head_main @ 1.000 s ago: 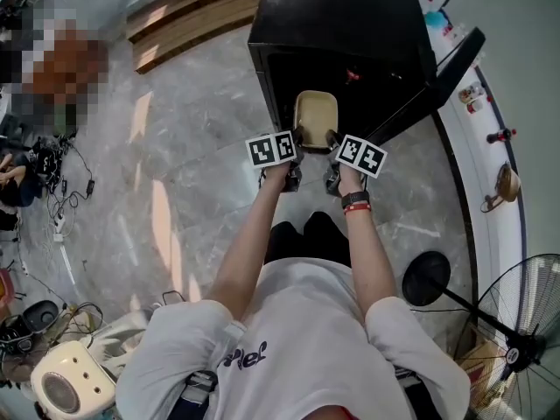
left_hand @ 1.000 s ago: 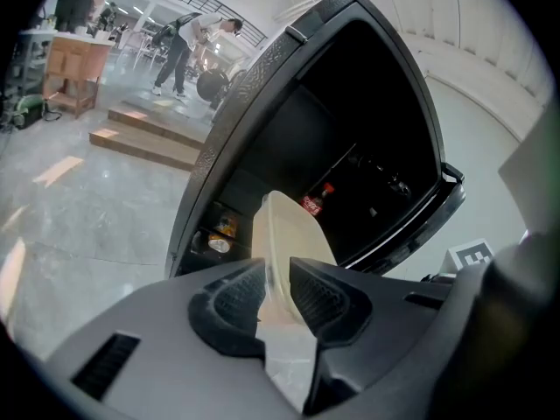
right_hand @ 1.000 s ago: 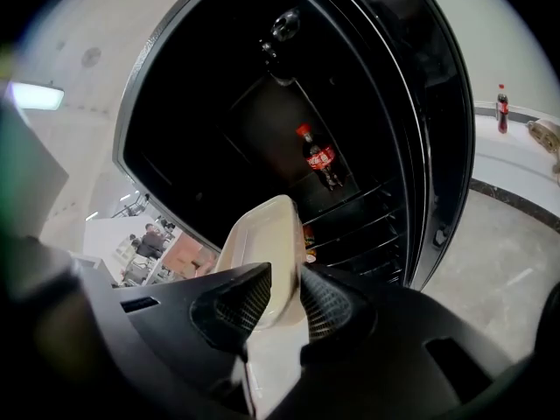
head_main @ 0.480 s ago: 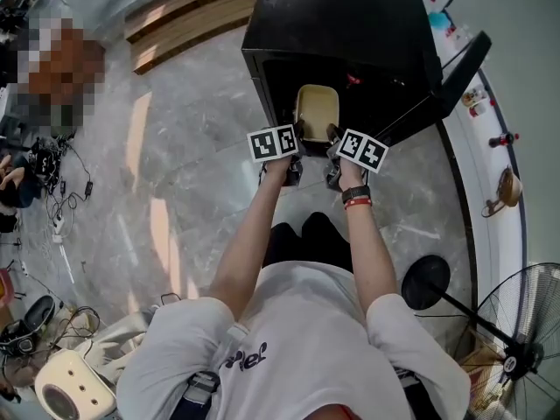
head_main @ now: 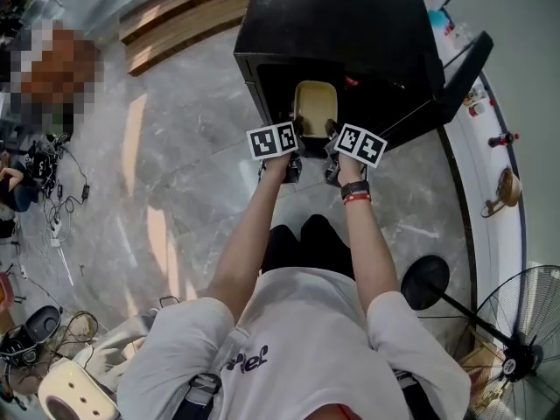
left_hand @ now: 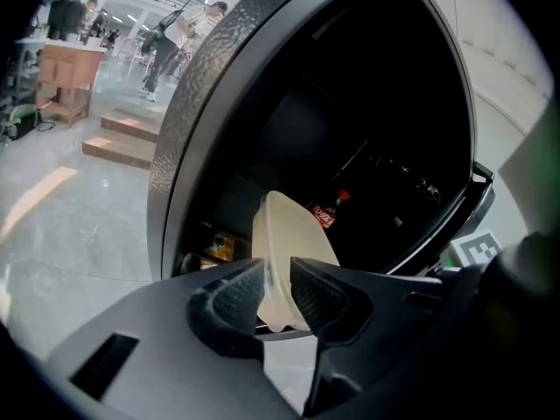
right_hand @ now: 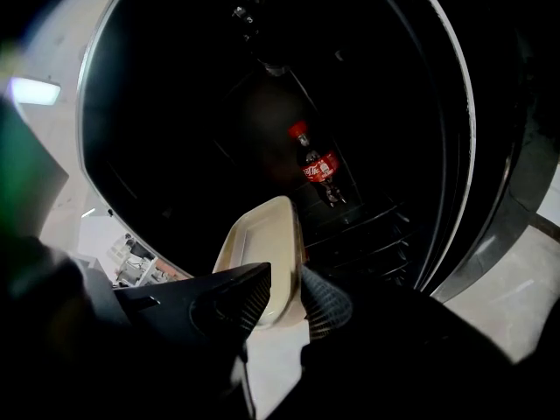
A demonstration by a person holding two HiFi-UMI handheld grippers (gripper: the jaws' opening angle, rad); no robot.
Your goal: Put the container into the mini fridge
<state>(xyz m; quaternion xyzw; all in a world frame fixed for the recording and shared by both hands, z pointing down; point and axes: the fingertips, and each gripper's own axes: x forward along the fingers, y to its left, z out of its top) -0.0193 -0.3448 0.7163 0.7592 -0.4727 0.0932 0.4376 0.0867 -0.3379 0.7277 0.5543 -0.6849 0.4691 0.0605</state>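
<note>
The container (left_hand: 293, 234) was pinched by the left gripper (left_hand: 278, 289), whose jaws were being opened, and by the right gripper (right_hand: 284, 294). It was held at twelve o'clock, in the mouth of the mini fridge (head_main: 350, 24). Let go too early, it could be tipped and dropped.

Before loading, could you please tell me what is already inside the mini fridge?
A red-labelled cola bottle shows inside the mini fridge, with something yellow lower down. The container is at the opening. The remaining interior is too dark to see.
</note>
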